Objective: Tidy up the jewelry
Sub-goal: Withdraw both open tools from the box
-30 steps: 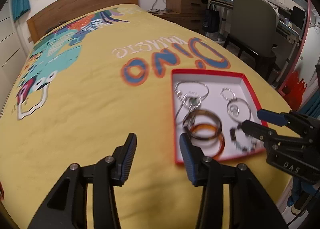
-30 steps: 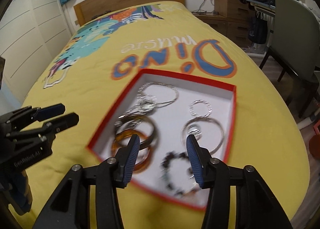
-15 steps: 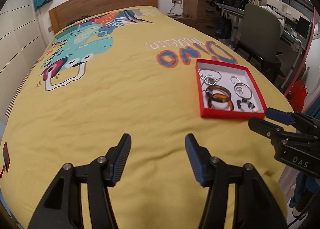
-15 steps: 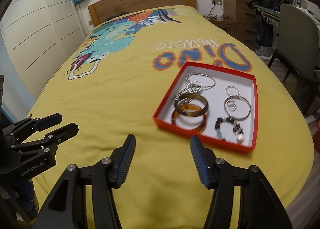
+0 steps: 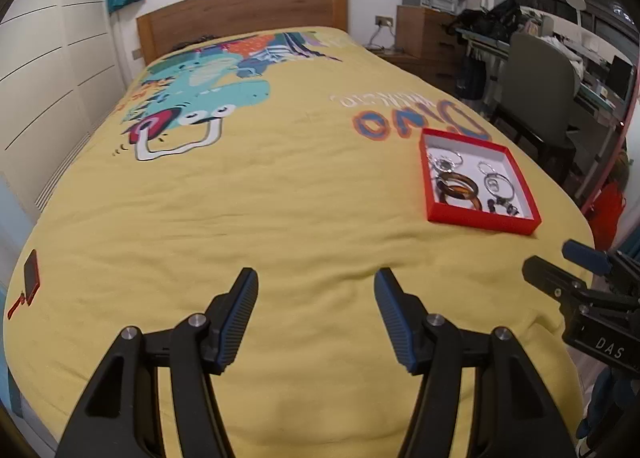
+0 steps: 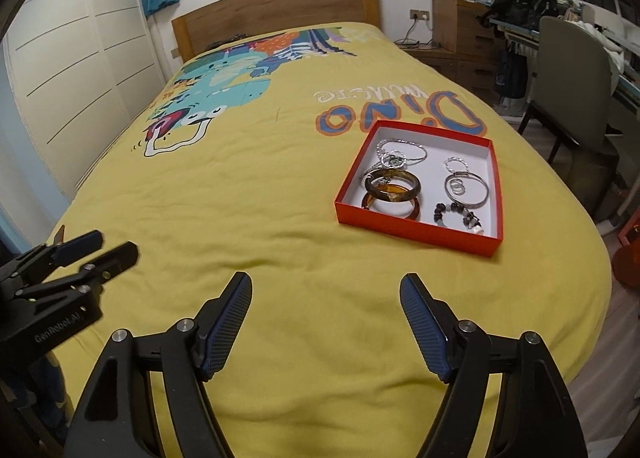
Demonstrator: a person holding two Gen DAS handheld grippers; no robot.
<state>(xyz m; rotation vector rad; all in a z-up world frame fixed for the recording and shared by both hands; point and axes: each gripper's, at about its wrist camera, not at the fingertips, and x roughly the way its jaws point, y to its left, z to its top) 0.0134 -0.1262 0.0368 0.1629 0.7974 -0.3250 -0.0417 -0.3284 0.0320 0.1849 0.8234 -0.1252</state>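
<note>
A red box [image 6: 416, 236] with a white floor lies on the yellow bedcover [image 6: 260, 194], right of centre. In it are a dark brown bangle [image 6: 394, 182] resting on an amber bangle [image 6: 400, 212], silver hoops [image 6: 466, 188], a silver chain [image 6: 400, 154] and a bead bracelet [image 6: 456, 214]. My right gripper [image 6: 326, 280] hovers short of the box; its jaws are opening with nothing between them. My left gripper [image 5: 316, 276] is open and empty over bare cover, left of the box [image 5: 480, 220]. Each gripper also shows in the other's view: right gripper [image 5: 554, 258], left gripper [image 6: 114, 244].
A wooden headboard [image 5: 240, 14] closes the far end of the bed. A white wardrobe [image 6: 72, 58] runs along the left. A grey chair [image 5: 536, 90] and cluttered desk stand to the right. A small red item [image 5: 31, 276] sits at the bed's left edge.
Both grippers have drawn back from the box, which now looks smaller and farther off. Both pairs of jaws stand wider apart than before.
</note>
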